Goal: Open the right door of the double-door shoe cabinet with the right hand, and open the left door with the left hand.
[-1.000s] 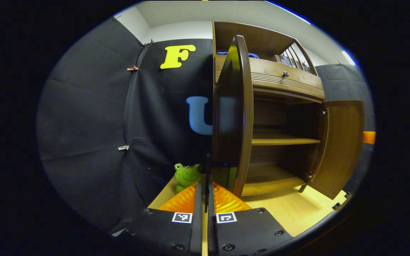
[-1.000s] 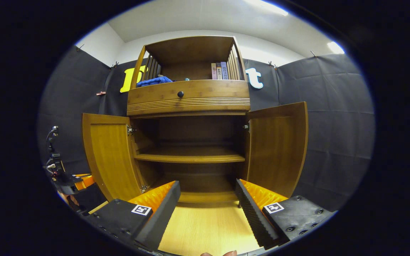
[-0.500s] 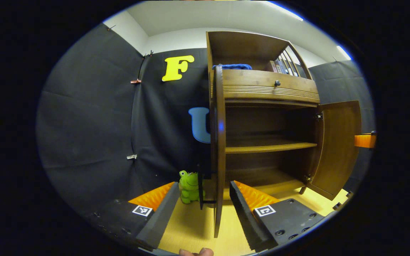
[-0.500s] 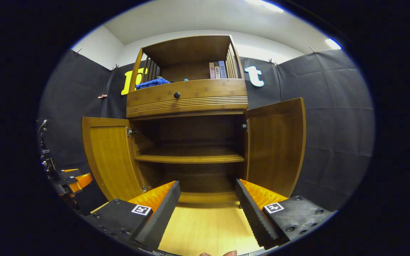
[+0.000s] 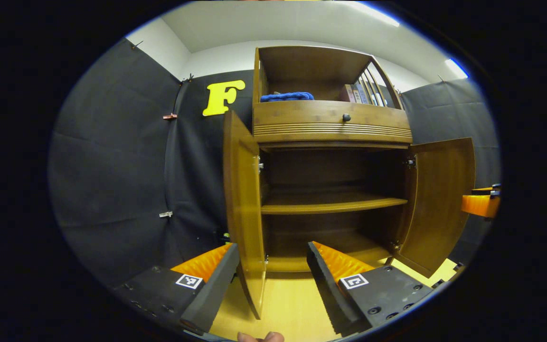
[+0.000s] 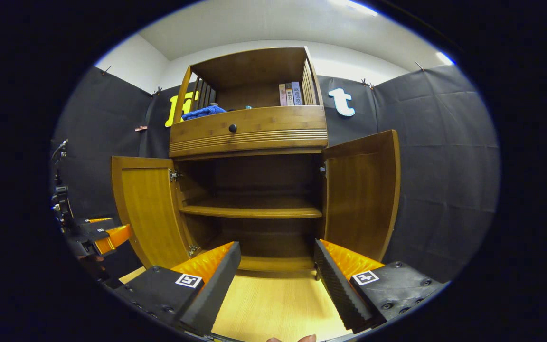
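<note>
The wooden shoe cabinet (image 5: 333, 130) has both lower doors swung out. In the left gripper view, the left door (image 5: 242, 199) stands edge-on and its lower corner reaches in between the fingers of my left gripper (image 5: 271, 280), which is open and does not press on it. The right door (image 5: 439, 204) hangs wide, and the right gripper (image 5: 480, 204) shows beyond it. In the right gripper view, my right gripper (image 6: 276, 280) is open and faces the bare inside from a short way back. The left door (image 6: 152, 213) and right door (image 6: 361, 199) flank it, with the left gripper (image 6: 98, 235) at far left.
Inside the cabinet is a bare middle shelf (image 5: 330, 206). Above the doors sits a drawer with a dark knob (image 5: 346, 117), and the top shelf holds a blue cloth (image 5: 287, 96) and a few books (image 6: 291, 94). The light wooden floor (image 6: 273, 308) lies in front.
My left gripper went from shut at the left door's handle to open. It has let go and swung round to face the cabinet's inside. The right gripper has barely moved.
</note>
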`<state>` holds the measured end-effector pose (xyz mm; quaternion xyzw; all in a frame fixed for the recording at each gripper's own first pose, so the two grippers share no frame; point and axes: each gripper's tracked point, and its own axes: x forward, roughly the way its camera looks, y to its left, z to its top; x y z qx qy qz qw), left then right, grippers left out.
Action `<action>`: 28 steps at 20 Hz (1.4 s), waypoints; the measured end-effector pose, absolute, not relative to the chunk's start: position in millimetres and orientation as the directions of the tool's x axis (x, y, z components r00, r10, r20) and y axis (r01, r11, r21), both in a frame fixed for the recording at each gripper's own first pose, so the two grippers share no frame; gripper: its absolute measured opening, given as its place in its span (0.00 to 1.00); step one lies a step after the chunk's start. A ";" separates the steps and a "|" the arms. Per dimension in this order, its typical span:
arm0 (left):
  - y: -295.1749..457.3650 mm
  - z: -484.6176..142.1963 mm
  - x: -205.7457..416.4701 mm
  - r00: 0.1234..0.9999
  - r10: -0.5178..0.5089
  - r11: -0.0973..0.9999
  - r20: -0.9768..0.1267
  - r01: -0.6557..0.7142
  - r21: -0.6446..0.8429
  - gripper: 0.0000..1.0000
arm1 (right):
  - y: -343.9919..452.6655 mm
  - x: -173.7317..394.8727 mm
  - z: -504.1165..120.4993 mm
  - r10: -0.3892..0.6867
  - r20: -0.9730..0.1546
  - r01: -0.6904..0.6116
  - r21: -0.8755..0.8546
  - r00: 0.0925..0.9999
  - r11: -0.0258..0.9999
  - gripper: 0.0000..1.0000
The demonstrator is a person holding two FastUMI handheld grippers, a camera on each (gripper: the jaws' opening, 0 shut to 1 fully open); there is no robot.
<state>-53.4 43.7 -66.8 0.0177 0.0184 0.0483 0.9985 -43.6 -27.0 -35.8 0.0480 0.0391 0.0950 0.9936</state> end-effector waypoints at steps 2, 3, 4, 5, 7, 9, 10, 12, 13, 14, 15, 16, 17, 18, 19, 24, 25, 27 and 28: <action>28.0 -61.8 -48.3 0.996 0.087 0.996 -0.027 -0.086 0.040 0.87 | -33.5 -41.9 -36.2 0.191 -0.067 -0.184 0.101 0.979 0.978 0.99; 20.7 -59.7 -46.1 0.996 0.083 0.996 -0.027 -0.082 0.041 0.89 | -36.0 -40.6 -36.4 0.191 -0.068 -0.183 0.101 0.979 0.978 0.99; 13.1 -58.6 -44.0 0.997 0.075 0.996 -0.026 -0.074 0.041 0.91 | -39.1 -38.8 -36.5 0.190 -0.067 -0.182 0.103 0.980 0.978 0.99; 5.8 -57.0 -42.3 0.997 0.067 0.997 -0.026 -0.066 0.039 0.91 | -41.0 -37.8 -36.6 0.191 -0.068 -0.183 0.103 0.979 0.978 0.99; -4.9 -53.6 -39.7 0.999 0.049 0.998 -0.021 -0.049 0.033 0.92 | -44.0 -36.7 -38.1 0.191 -0.070 -0.184 0.103 0.979 0.978 0.99; -18.0 -49.5 -35.3 0.999 0.033 0.999 -0.019 -0.033 0.031 0.93 | -46.7 -35.5 -37.6 0.192 -0.069 -0.185 0.105 0.979 0.977 0.99; -22.9 -47.9 -33.5 0.999 0.030 0.999 -0.018 -0.030 0.031 0.93 | -47.0 -34.4 -37.8 0.193 -0.069 -0.186 0.107 0.979 0.977 0.99; -32.1 -45.7 -31.0 1.000 0.020 0.999 -0.014 -0.020 0.025 0.93 | -47.2 -32.1 -37.6 0.197 -0.068 -0.189 0.108 0.978 0.976 0.99; -36.0 -44.5 -28.6 1.000 0.016 1.000 -0.012 -0.015 0.021 0.93 | -47.9 -31.4 -37.4 0.198 -0.066 -0.190 0.106 0.978 0.976 0.99; -39.1 -43.5 -26.3 1.000 0.017 1.000 -0.012 -0.017 0.021 0.93 | -48.2 -30.4 -37.6 0.199 -0.066 -0.191 0.105 0.978 0.976 1.00; -41.7 -43.5 -23.8 1.000 0.019 1.000 -0.013 -0.019 0.021 0.93 | -48.4 -29.1 -38.0 0.201 -0.067 -0.194 0.106 0.977 0.975 0.99; -45.1 -42.1 -22.4 1.000 0.019 1.000 -0.012 -0.019 0.020 0.93 | -48.6 -29.2 -39.2 0.203 -0.069 -0.195 0.108 0.977 0.975 1.00; -49.5 -40.6 -21.2 1.000 0.017 1.000 -0.007 -0.017 0.022 0.93 | -49.3 -28.9 -39.2 0.204 -0.069 -0.196 0.109 0.977 0.975 0.99; -52.8 -38.8 -20.7 1.000 0.013 1.000 -0.004 -0.013 0.025 0.93 | -50.1 -29.5 -39.3 0.205 -0.069 -0.197 0.109 0.976 0.974 1.00; -56.2 -38.0 -20.3 1.000 0.011 0.999 0.000 -0.011 0.030 0.93 | -50.5 -28.9 -38.9 0.206 -0.067 -0.198 0.108 0.976 0.974 1.00; -62.9 -35.6 -20.2 1.000 0.007 0.999 0.006 -0.008 0.043 0.93 | -53.0 -31.9 -40.0 0.212 -0.068 -0.204 0.107 0.975 0.973 1.00; -63.5 -36.8 -20.3 1.000 0.008 0.999 0.004 -0.008 0.039 0.93 | -53.7 -32.8 -40.1 0.212 -0.067 -0.204 0.107 0.975 0.973 1.00; -63.8 -36.6 -21.7 1.000 0.011 0.999 0.005 -0.011 0.038 0.93 | -55.0 -33.3 -39.3 0.210 -0.065 -0.202 0.108 0.976 0.973 0.98; -63.8 -35.7 -22.2 1.000 0.012 0.999 0.005 -0.013 0.038 0.93 | -55.5 -34.5 -38.8 0.209 -0.064 -0.201 0.108 0.976 0.974 0.99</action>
